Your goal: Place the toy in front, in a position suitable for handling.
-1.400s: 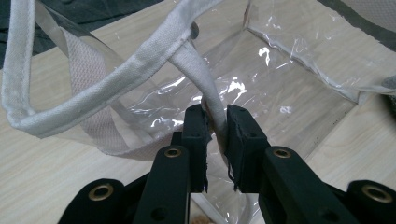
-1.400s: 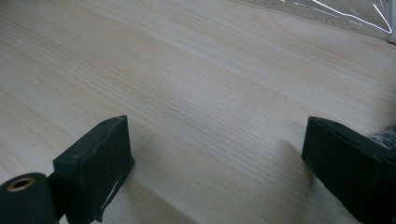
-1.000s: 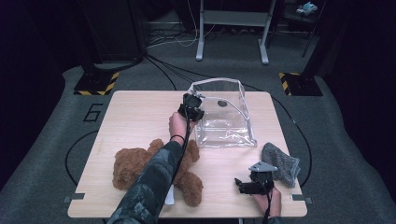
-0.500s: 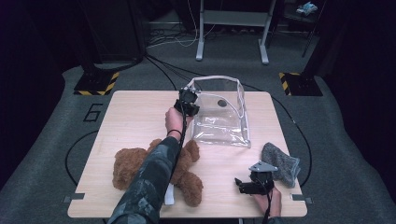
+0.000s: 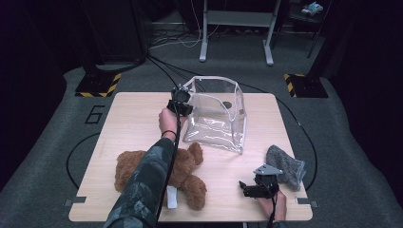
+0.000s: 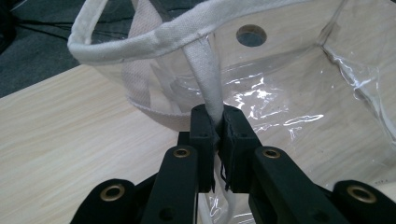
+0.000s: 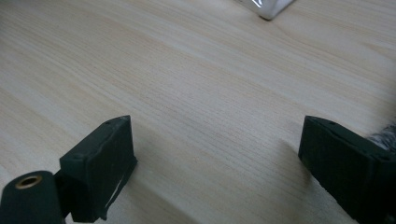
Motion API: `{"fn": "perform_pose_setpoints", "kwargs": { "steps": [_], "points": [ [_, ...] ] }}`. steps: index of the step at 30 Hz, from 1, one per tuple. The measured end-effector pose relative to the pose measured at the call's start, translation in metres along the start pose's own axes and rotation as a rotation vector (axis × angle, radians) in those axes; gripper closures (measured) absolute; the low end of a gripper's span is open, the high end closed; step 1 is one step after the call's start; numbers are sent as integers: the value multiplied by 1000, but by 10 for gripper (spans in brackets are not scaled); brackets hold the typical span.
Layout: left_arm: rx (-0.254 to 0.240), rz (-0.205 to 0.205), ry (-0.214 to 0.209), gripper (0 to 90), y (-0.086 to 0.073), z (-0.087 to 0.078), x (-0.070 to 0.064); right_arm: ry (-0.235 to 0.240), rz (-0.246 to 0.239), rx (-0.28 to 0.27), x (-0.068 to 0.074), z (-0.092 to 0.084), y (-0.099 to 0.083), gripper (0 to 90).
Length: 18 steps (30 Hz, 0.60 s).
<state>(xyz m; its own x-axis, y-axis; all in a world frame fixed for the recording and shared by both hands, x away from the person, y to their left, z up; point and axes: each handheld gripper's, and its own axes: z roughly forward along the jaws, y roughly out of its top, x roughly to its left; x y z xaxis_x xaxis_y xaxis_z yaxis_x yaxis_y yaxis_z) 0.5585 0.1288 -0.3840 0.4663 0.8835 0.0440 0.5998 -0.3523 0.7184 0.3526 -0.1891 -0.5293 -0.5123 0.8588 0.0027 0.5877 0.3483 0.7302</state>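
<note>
Wooden table (image 5: 128, 123): one clear bag (image 5: 216, 116), one teddy bear (image 5: 185, 173)

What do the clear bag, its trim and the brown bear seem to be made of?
The clear bag: probably soft plastic film, glossy; the table shows through it, and it has creases and bright glints.
The trim: woven cloth tape, off-white and matt; a weave texture is visible.
The brown bear: plush fabric, it seems; its surface looks fuzzy and dull.
</note>
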Motion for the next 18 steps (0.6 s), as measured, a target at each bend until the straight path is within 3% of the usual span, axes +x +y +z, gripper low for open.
{"fn": "perform_pose_setpoints", "kwargs": {
  "steps": [18],
  "points": [
    [17, -72, 71, 838, -18, -17, 37, -4, -3, -4, 0, 0, 0, 98]
  ]
}}
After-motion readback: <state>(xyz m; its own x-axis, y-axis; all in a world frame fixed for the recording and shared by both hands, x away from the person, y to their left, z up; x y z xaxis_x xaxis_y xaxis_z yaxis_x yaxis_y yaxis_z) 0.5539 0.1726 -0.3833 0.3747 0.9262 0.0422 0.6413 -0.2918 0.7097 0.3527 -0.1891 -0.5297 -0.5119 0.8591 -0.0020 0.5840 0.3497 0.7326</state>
